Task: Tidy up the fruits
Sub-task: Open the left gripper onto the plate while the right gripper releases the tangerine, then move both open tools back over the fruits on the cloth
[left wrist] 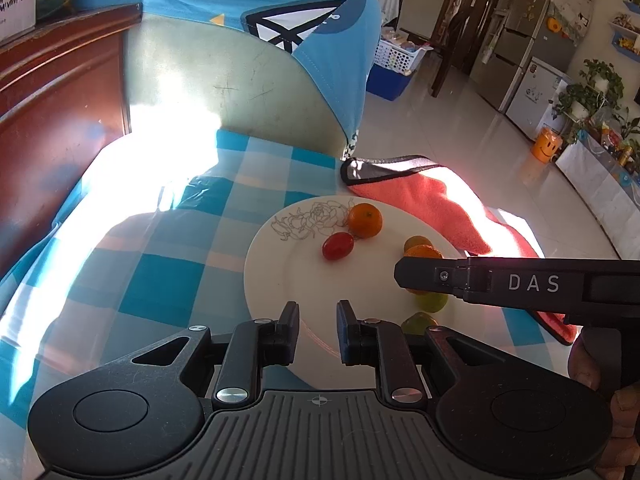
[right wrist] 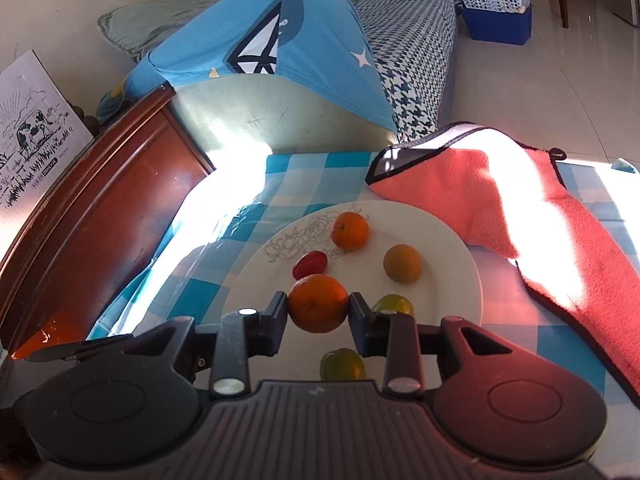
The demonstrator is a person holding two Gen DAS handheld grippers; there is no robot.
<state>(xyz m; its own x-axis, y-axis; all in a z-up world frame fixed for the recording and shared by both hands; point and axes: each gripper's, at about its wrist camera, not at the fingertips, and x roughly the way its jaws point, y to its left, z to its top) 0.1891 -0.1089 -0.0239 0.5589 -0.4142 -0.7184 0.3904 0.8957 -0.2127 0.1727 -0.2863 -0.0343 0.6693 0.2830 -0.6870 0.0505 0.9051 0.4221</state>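
A white plate [left wrist: 280, 276] with a flower drawing sits on the blue checked cloth; it also shows in the right wrist view [right wrist: 452, 248]. On it lie an orange mandarin [right wrist: 350, 231], a red cherry tomato [right wrist: 310, 264], a yellow-orange mandarin [right wrist: 402, 263] and two greenish mandarins [right wrist: 394, 304] [right wrist: 343, 364]. My right gripper [right wrist: 318, 308] is shut on an orange mandarin [right wrist: 318, 302] over the plate. In the left wrist view it reaches in from the right [left wrist: 404, 274] and hides most of that fruit. My left gripper [left wrist: 318, 322] is open and empty above the plate's near edge.
A coral towel [right wrist: 480, 200] lies on the table right of the plate. A dark wooden cabinet [right wrist: 100, 208] stands at the left. A sofa under a blue cover [right wrist: 280, 40] is behind the table. Tiled floor [left wrist: 460, 120] lies to the right.
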